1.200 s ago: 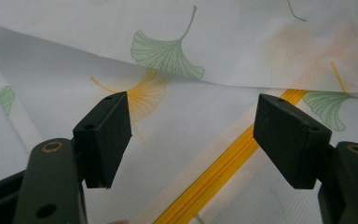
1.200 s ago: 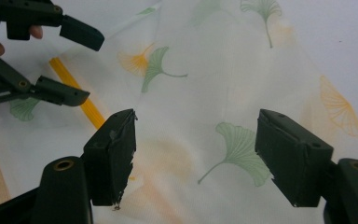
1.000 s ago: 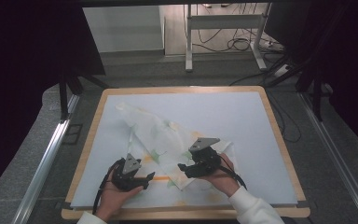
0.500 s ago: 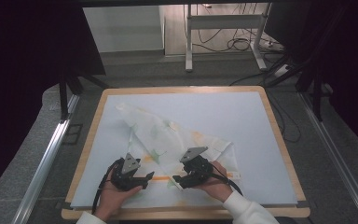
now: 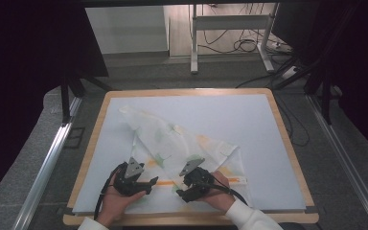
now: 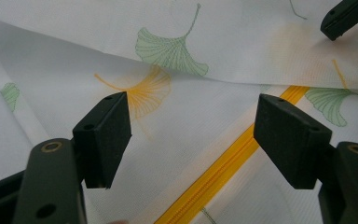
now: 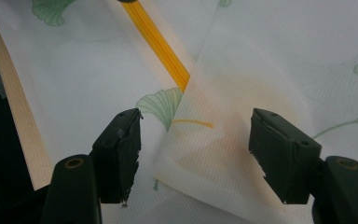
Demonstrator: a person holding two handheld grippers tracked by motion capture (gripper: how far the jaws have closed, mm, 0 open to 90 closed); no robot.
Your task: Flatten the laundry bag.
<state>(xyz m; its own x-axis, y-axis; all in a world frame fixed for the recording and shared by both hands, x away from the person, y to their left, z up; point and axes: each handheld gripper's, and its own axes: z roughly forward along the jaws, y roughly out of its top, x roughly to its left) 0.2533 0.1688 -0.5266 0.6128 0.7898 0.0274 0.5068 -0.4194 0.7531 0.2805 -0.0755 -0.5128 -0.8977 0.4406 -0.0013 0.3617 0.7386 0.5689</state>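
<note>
High view: a white cloth (image 5: 182,148) printed with green and orange ginkgo leaves lies crumpled and partly folded on the white board (image 5: 268,124) of the wood-edged table, spreading from the middle of the board toward its near edge, with one corner reaching toward the far left. An orange zipper (image 5: 165,183) runs along the cloth close to the near edge, between the two tools. The left gripper (image 5: 146,184) sits over the cloth at the near left, held in a hand (image 5: 112,203) that comes in over the near edge. The right gripper (image 5: 182,194) sits just beside it to the right, also near the near edge, over a folded flap of the cloth. In the left gripper view the jaws stand wide apart with nothing pinched; the cloth and the zipper (image 6: 223,163) lie beneath them, and a tip of the other gripper shows at the upper right corner. In the right gripper view the jaws are likewise wide, hanging over the edge of a folded cloth layer (image 7: 200,140) without pressing on it, the zipper (image 7: 158,44) running away beyond them.
</note>
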